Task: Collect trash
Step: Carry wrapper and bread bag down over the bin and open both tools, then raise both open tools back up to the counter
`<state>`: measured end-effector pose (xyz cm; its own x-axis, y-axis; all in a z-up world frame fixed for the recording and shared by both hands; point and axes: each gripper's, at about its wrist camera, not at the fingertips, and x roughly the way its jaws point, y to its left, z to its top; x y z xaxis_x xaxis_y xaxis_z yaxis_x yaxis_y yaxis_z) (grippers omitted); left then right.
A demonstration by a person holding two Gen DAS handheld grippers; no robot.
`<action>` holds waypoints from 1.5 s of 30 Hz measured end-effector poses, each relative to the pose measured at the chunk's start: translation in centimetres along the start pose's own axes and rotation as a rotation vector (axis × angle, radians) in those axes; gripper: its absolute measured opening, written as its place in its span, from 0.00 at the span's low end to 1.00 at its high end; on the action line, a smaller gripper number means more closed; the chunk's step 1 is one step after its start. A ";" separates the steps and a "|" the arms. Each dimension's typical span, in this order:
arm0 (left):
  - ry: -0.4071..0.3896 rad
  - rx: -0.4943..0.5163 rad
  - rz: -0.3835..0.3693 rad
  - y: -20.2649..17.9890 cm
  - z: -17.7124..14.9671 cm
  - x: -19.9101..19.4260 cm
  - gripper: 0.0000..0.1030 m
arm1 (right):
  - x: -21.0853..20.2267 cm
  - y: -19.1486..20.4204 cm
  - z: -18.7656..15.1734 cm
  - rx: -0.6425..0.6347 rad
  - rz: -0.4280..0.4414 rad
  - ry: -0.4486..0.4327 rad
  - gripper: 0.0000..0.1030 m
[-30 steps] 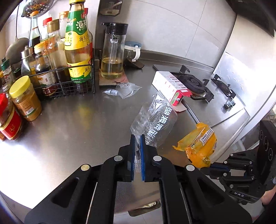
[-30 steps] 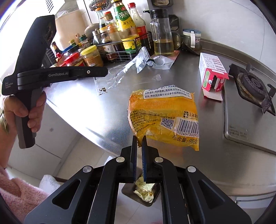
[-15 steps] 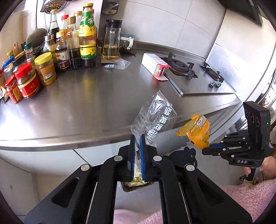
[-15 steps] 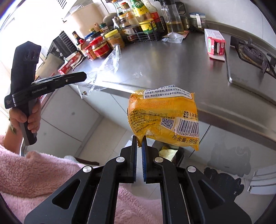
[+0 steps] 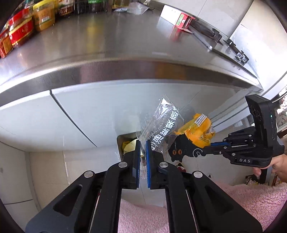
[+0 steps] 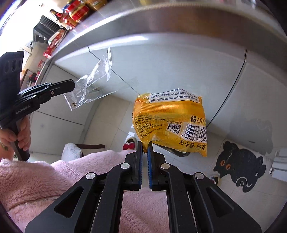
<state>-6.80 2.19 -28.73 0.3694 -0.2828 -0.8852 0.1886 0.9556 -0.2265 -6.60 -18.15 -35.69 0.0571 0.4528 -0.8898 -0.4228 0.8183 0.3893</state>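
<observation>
A steel counter (image 5: 100, 44) carries red-labelled jars (image 5: 19, 32), a yellow-lidded jar (image 5: 44, 17), a wire rack (image 5: 89, 7), a crumpled clear wrapper (image 5: 132, 9) and a red-and-white carton (image 5: 177, 17) beside the stove (image 5: 215, 37). Below, the tiled floor (image 6: 111, 125) holds a black cat mat (image 6: 240, 164).

The square metal trash bin (image 5: 120, 143) below the steel counter edge (image 5: 125, 71) is mostly hidden behind the clear printed plastic wrapper (image 5: 162, 125). Above that edge, the red-lidded jars (image 5: 19, 30) are cropped by the frame and blurred. In the right wrist view, the bin is almost wholly covered by the yellow soap packet (image 6: 170, 121).
</observation>
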 end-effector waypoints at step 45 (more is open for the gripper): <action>0.163 -0.204 0.022 3.0 -2.1 14.9 0.92 | 9.8 -6.1 -0.3 0.168 -0.103 -0.005 0.97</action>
<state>-2.60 1.02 -43.49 0.2167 -0.2599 -0.9410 -0.0112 0.9632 -0.2686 -3.71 -18.77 -46.84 0.0970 0.3651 -0.9259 -0.2576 0.9078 0.3310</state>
